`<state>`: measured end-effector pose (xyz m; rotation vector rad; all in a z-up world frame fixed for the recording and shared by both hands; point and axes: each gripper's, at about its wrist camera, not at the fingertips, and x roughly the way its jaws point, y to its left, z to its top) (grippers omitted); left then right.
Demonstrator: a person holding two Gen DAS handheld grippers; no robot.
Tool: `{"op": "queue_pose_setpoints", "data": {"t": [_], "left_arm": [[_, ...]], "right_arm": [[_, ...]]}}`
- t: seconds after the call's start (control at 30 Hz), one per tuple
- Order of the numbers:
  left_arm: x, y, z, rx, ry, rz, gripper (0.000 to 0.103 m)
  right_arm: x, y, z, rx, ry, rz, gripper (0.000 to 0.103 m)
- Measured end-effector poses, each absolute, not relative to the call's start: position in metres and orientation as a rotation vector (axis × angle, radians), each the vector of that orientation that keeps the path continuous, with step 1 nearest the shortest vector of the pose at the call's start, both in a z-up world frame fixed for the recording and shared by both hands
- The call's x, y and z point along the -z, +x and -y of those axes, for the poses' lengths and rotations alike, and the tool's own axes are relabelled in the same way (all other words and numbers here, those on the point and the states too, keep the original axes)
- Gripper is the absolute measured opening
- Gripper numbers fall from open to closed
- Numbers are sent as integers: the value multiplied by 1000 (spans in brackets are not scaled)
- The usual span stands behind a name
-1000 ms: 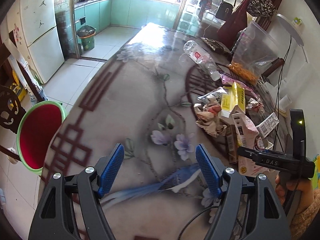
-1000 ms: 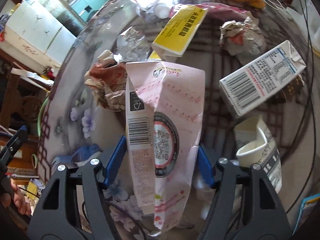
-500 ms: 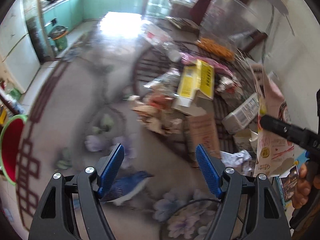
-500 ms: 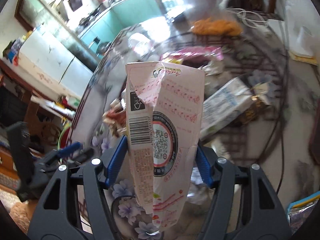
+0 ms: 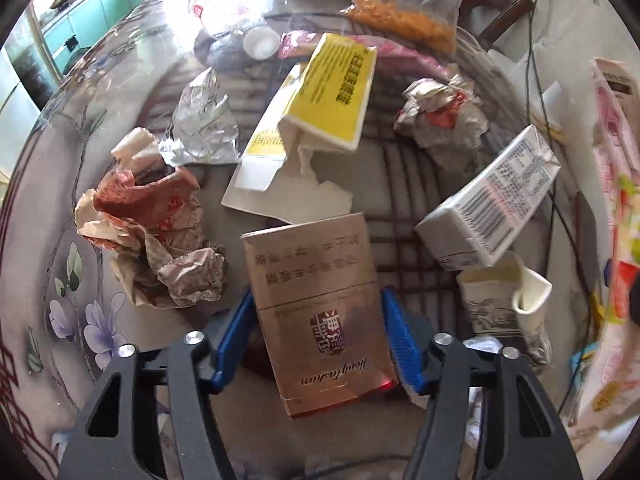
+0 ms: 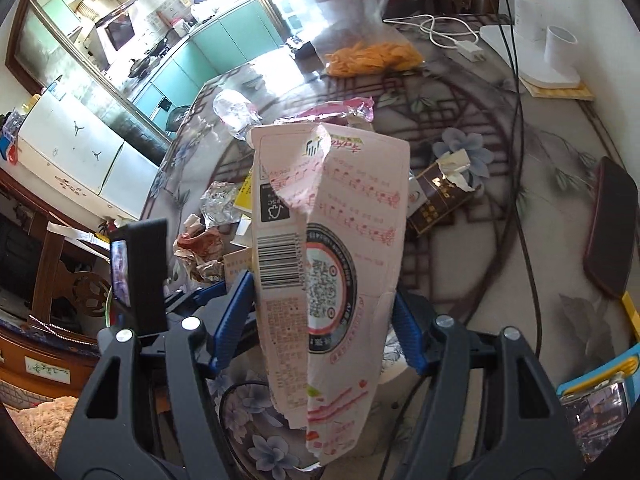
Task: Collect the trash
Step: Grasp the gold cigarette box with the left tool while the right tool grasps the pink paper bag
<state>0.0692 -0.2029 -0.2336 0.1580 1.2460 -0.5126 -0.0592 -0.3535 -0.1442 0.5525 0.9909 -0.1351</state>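
Observation:
A gold cigarette pack (image 5: 320, 300) lies on the patterned table (image 5: 80, 100) at the near edge of a trash pile. My left gripper (image 5: 318, 328) points down over it. Its jaws are closing with the pack between them, and both blue pads (image 5: 240, 320) touch the pack's sides. My right gripper (image 6: 324, 320) is shut on a pink paper carton (image 6: 328, 240), held upright above the table. The same carton (image 5: 612, 240) shows at the right edge of the left wrist view.
Around the pack lie crumpled red-brown paper (image 5: 152, 232), foil (image 5: 204, 120), a yellow box (image 5: 336, 96), a white carton (image 5: 492, 200), a crushed paper cup (image 5: 504, 304) and a paper ball (image 5: 440, 116). A bag of orange snacks (image 5: 400, 20), cables (image 6: 516, 120) and a dark phone (image 6: 612, 232) lie further off.
My left gripper swept from the bare table over to the trash pile, dropped around the gold pack and narrowed its jaws. My right gripper lifted the pink carton off the table.

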Motion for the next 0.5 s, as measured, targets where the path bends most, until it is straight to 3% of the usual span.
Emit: {"op": "queue_pose_setpoints", "data": {"t": [0.23, 0.5], "left_arm": [[220, 67, 194, 569, 116, -1227, 55], [163, 53, 148, 621, 88, -1090, 55]], "right_arm": [[141, -58, 344, 108, 543, -984, 64], [132, -43, 325, 56, 512, -967, 64]]}}
